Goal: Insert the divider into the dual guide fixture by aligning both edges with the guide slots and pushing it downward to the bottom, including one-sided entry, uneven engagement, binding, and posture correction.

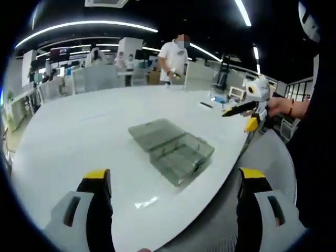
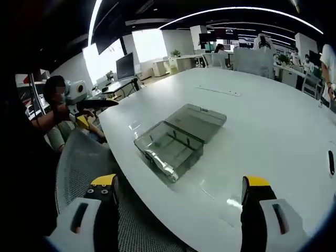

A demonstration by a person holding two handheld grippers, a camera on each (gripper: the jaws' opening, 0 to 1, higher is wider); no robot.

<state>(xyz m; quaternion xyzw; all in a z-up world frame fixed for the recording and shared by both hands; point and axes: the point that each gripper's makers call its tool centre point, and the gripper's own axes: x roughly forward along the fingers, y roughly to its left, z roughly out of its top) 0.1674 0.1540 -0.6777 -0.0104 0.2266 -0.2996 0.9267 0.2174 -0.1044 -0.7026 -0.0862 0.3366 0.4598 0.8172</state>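
The dual guide fixture (image 1: 172, 150), a clear lidded box, lies open near the edge of the white table (image 1: 79, 131). Your left gripper (image 1: 173, 181) and right gripper (image 2: 181, 191) hover before it, jaws spread apart and holding nothing. An open-plan office surrounds the table.

fixture box (image 1: 173, 148): clear smoky plastic, glossy | table (image 1: 79, 131): smooth white, slight sheen | chair (image 2: 86, 157): grey mesh

No legible text — anywhere.
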